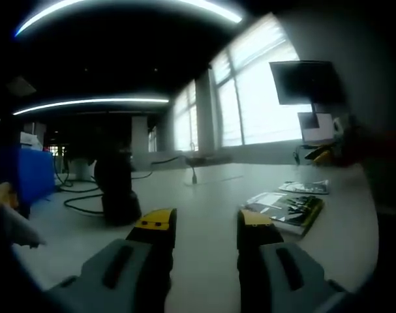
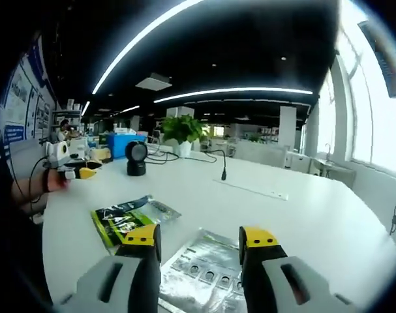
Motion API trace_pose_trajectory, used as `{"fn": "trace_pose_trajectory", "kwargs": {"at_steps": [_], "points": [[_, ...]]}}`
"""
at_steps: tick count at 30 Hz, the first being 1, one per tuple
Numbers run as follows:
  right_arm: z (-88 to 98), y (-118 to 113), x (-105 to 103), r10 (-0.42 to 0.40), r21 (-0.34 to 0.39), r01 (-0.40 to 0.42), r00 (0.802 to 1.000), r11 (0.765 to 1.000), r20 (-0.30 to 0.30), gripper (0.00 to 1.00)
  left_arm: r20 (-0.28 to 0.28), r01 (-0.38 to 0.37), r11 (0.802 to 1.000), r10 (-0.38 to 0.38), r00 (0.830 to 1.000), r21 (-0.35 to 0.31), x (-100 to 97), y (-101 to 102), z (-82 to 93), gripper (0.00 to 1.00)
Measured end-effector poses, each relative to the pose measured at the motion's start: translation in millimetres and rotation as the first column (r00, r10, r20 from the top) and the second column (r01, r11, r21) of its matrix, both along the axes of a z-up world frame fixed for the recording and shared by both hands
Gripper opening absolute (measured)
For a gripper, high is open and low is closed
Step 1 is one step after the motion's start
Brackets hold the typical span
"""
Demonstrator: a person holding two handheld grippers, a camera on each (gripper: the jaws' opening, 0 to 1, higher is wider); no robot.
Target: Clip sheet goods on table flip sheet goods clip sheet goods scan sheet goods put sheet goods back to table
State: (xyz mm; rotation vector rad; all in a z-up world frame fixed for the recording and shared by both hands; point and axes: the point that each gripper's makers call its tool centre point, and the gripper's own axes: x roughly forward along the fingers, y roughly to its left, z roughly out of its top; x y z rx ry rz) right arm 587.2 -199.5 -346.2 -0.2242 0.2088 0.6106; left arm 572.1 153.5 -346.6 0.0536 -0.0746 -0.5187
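both fingers sets gape wide, holding nothing. right gripper [image 2: 201, 244] hovers over the silver pouch [image 2: 201, 277] lying flat on the tabletop [image 2: 315, 215]; i judge a flat edge could slip my pinch, or i nudge the green pack [image 2: 122, 222].

Both tools (left [image 1: 206, 226], right [image 2: 199, 242]) gape, empty.

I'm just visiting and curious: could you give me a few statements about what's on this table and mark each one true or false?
1. The right hand-held gripper is open, holding nothing. True.
2. A silver packet lies on the white table below its jaws. True.
3. A green-and-black packet stands upright. False: it lies flat.
4. The left hand-held gripper clamps a packet. False: it is open and empty.
5. A potted plant stands at the table's far side. True.
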Motion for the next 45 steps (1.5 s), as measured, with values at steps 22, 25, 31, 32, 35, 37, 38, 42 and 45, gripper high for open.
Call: {"fn": "trace_pose_trajectory", "kwargs": {"at_steps": [22,25,31,32,35,37,38,42,45], "points": [[-62.8,2.7,3.7,0.286,-0.112,-0.328,0.916,0.938,-0.283,0.52,-0.002,0.004,1.000,-0.004,1.000,0.004,5.9,4.4,-2.2,0.30],[-66.7,-0.9,6.1,0.287,-0.115,-0.333,0.911,0.936,-0.295,0.53,-0.003,0.004,1.000,-0.004,1.000,0.005,4.2,2.3,-2.0,0.30],[-70.7,-2.4,1.2,0.263,-0.078,-0.298,0.916,0.951,-0.303,0.53,-0.001,0.006,1.000,-0.006,1.000,0.005,2.9,0.2,-1.2,0.30],[-70.7,-1.5,0.2,0.257,-0.074,-0.292,0.918,0.954,-0.302,0.53,-0.001,0.006,1.000,-0.006,1.000,0.005,2.3,-0.3,-1.1,0.30],[-71.6,-3.1,1.2,0.230,-0.065,-0.260,0.926,0.963,-0.300,0.53,0.000,0.008,1.000,-0.008,1.000,0.008,0.4,-2.8,-0.9,0.30],[-71.9,-1.9,-0.7,0.210,-0.064,-0.238,0.931,0.969,-0.298,0.53,-0.002,0.009,1.000,-0.009,1.000,0.011,0.2,-3.6,-1.2,0.30],[-72.2,-0.7,-1.4,0.201,-0.061,-0.229,0.933,0.971,-0.299,0.53,-0.002,0.009,1.000,-0.009,1.000,0.012,0.2,-3.7,-1.3,0.30],[-72.6,1.6,-3.9,0.168,-0.054,-0.192,0.941,0.980,-0.294,0.52,0.000,0.005,1.000,-0.005,1.000,0.011,-0.7,-3.7,-0.6,0.30],[-72.4,3.0,-6.4,0.126,-0.058,-0.150,0.947,0.987,-0.297,0.52,0.002,0.005,1.000,-0.005,1.000,0.007,-1.7,-4.3,0.2,0.30]]}}
